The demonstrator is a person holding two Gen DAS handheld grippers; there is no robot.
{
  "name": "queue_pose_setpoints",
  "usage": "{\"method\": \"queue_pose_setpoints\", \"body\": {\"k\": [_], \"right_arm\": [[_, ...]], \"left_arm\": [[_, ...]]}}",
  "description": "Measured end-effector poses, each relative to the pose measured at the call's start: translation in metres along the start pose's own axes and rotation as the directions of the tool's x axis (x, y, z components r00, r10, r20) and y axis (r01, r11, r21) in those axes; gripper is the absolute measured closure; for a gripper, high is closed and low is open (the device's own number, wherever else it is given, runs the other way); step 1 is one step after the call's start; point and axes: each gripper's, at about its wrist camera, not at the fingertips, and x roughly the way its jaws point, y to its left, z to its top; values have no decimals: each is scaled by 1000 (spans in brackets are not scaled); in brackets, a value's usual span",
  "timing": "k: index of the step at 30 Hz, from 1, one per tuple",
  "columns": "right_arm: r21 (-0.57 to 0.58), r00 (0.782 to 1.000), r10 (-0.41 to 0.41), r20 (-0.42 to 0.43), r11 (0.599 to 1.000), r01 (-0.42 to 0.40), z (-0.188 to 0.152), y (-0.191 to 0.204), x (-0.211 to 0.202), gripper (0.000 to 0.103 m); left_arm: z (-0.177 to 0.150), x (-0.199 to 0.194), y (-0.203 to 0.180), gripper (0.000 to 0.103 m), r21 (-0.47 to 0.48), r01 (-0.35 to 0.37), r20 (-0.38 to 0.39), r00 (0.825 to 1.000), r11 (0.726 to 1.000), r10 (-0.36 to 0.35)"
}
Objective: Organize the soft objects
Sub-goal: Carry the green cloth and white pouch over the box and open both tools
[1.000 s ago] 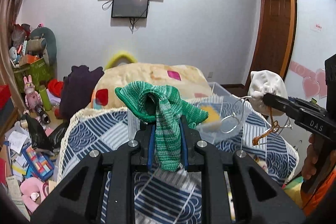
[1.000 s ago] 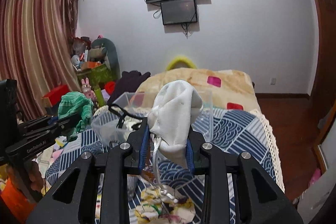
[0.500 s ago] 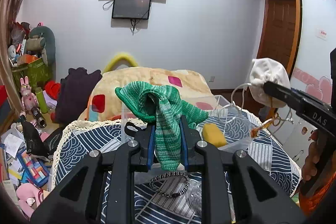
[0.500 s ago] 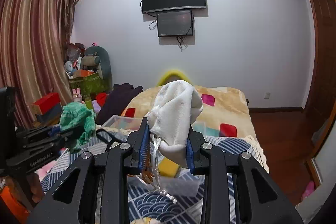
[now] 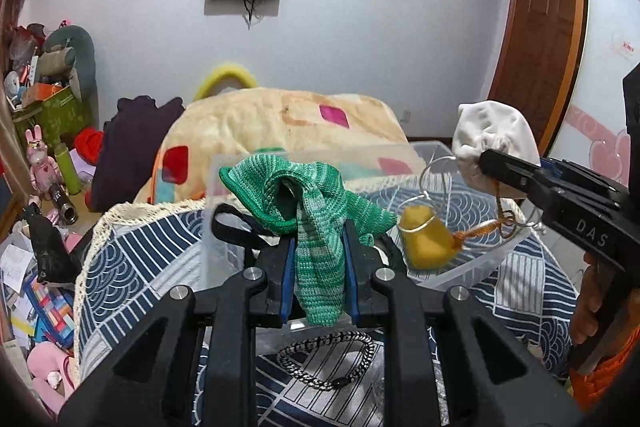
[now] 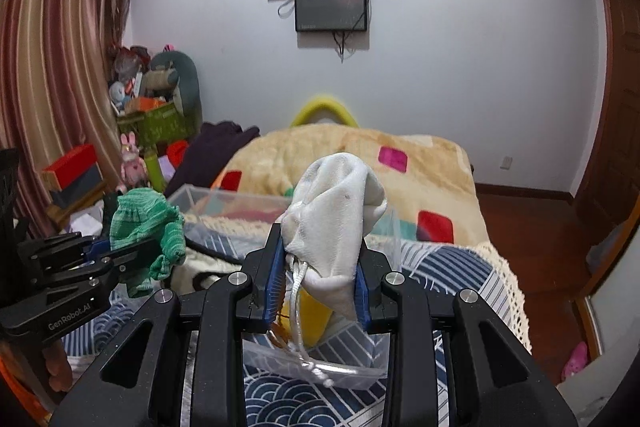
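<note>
My left gripper (image 5: pixel 318 243) is shut on a green knitted pouch (image 5: pixel 304 203) and holds it in the air over a clear plastic bin (image 5: pixel 472 267). My right gripper (image 6: pixel 320 251) is shut on a white drawstring pouch (image 6: pixel 336 215), whose cords hang down toward the bin (image 6: pixel 352 371). In the left wrist view the white pouch (image 5: pixel 494 139) is at the right, with its cord loops over a yellow soft object (image 5: pixel 426 239) in the bin. In the right wrist view the green pouch (image 6: pixel 146 223) and the left gripper (image 6: pixel 132 255) are at the left.
The bin stands on a table with a blue patterned cloth (image 5: pixel 140 275). A dark beaded bracelet (image 5: pixel 326 359) and a black strap (image 5: pixel 236 227) lie near it. A bed with a beige blanket (image 6: pixel 360 155) is behind. Toys and boxes (image 5: pixel 44 155) clutter the left floor.
Both grippers have come forward and lower toward the bin, still holding their pouches. The bin and the yellow object now look closer.
</note>
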Motion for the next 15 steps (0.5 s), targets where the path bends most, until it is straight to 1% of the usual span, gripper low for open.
{"method": "queue_pose_setpoints", "body": {"k": [6,9,15], "right_arm": [[-26,997,-16,-71,1000,14,-10,-7,10,76],[-18,995,-5,-102,1000,3,-12,-12,13,76],[-22,989,17,-144,1000,-20,-16,-12,18,76]], "left_arm": [[-4,15,-8,82,31,-12,-30,999,999,13],[-5,21,-8,82,31,-14,-53,999,999,15],[-6,25,-7,82,31,-21,-61,998,999,23]]}}
